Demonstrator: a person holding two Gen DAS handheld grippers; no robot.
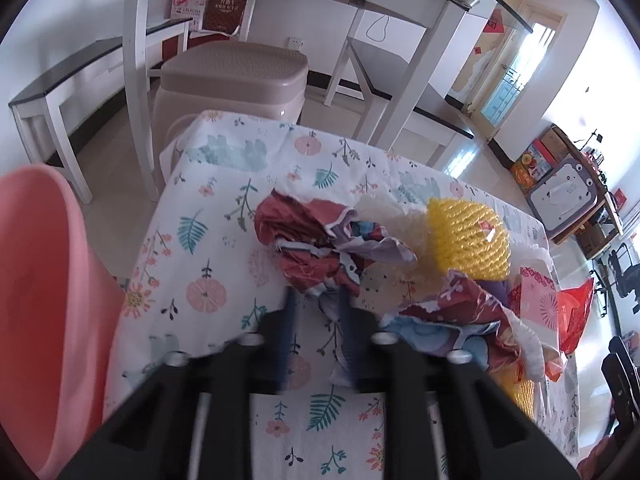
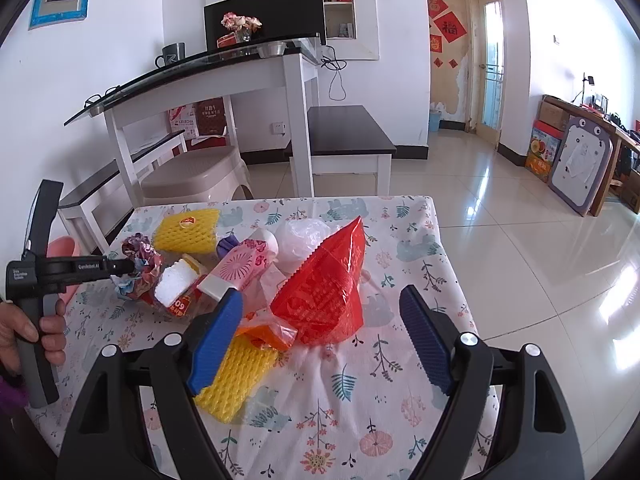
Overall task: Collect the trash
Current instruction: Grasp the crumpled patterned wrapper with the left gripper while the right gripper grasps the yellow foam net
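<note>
The right gripper [image 2: 320, 336] is held wide open around a red bag [image 2: 324, 292], untouched. Further off, the left gripper [image 1: 318, 300] is nearly closed, pinching a crumpled wrapper [image 1: 316, 236] on the table [image 2: 400, 412].

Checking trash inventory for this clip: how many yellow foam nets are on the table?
2: one yellow foam net at the pile's far left, another under the right gripper's left finger. More may be buried.
</note>
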